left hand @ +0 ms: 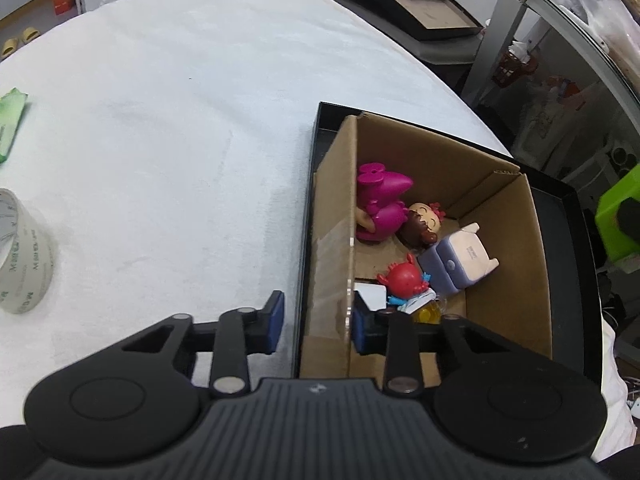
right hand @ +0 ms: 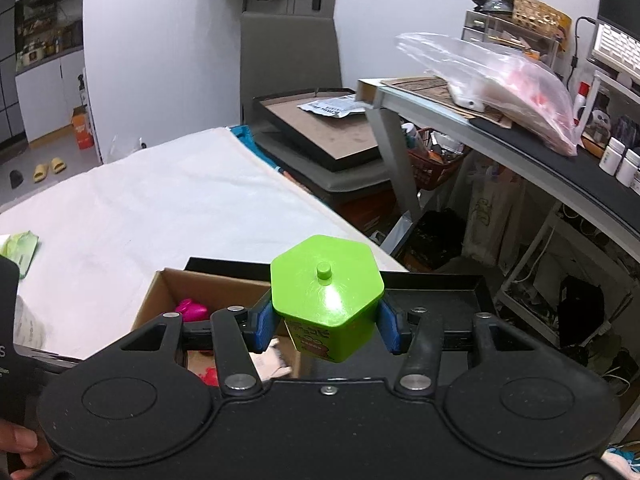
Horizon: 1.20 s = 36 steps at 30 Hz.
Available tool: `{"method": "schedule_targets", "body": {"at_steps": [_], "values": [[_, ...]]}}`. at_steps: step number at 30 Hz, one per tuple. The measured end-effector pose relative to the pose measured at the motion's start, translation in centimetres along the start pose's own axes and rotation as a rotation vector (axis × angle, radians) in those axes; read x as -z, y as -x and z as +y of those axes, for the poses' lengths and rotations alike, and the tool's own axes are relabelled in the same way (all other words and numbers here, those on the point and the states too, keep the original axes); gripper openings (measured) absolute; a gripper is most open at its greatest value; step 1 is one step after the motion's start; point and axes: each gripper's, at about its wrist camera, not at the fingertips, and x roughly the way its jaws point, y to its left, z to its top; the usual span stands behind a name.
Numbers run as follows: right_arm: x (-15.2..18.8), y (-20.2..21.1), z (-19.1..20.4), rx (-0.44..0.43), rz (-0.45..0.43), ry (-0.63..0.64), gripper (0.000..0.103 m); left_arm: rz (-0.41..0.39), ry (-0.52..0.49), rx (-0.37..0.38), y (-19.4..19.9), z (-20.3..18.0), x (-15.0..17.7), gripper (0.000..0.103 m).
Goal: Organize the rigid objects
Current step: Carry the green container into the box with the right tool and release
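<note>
A cardboard box (left hand: 516,280) sits in a black tray (left hand: 560,208) on the white table. It holds a magenta toy (left hand: 380,204), a brown-haired doll head (left hand: 424,226), a lavender cube toy (left hand: 460,260) and a red crab toy (left hand: 402,280). My left gripper (left hand: 318,326) is open and straddles the box's left wall, one pad outside and one inside. My right gripper (right hand: 326,326) is shut on a green hexagonal container (right hand: 326,296), held above the box (right hand: 168,292) and tray (right hand: 440,284). The container also shows at the right edge of the left wrist view (left hand: 618,220).
A tape roll (left hand: 20,256) and a green packet (left hand: 10,120) lie on the white cloth at the left. A chair with a framed board (right hand: 320,128) stands behind the table. A cluttered desk (right hand: 520,136) is at the right.
</note>
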Motion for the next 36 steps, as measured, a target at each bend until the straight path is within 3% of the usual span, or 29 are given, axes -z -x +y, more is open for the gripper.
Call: {"method": "schedule_targets", "body": {"at_steps": [4,17,23,27,36], "values": [[0.2,0.0,1.5,-0.012,0.017,0.026,0.05,0.02,0.004,0.054,-0.3,0.3,0.2,0.02],[2.5,-0.8,5.7,-0.026,0.097,0.118,0.05,0.016,-0.001,0.107,0.1,0.7,0.4,0.018],[3.8,-1.5,6.3,-0.014,0.132,0.135,0.05,0.015,-0.004,0.116,0.1,0.7,0.4,0.019],[4.2,-2.2,6.3,0.047,0.145,0.157,0.064,0.006,-0.02,0.107,0.5,0.4,0.4,0.019],[4.4,-1.2,4.6,0.061,0.119,0.119,0.064,-0.014,-0.061,0.07,2.3,-0.9,0.6,0.019]]}}
